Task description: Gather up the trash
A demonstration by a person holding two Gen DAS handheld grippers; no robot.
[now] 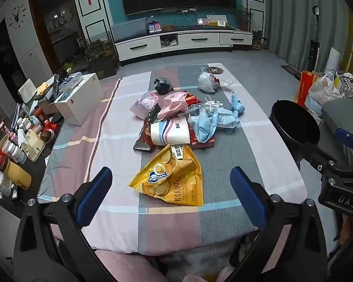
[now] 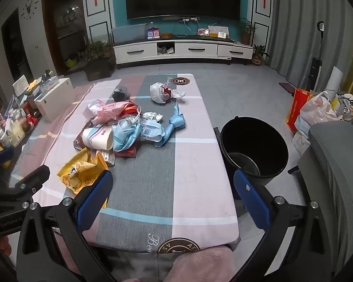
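Now both tongs, left (image 1: 170, 183) and right (image 2: 173, 186), gape wide and hold nothing above the table's (image 2: 200, 164) near edge. Just ahead of the left lies the chip bag (image 1: 171, 178), trash (image 1: 183, 117) heaped behind; the bucket (image 2: 254, 150) stands right of the table.

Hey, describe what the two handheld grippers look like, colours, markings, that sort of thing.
Both match: the left gripper and right gripper have black angular frames with triangular cut-outs and silver bolt heads, each carrying two fingers faced with blue textured pads. The right gripper's body, seen from the left wrist camera, bears white lettering reading "DAS". No cables or sleeves show.
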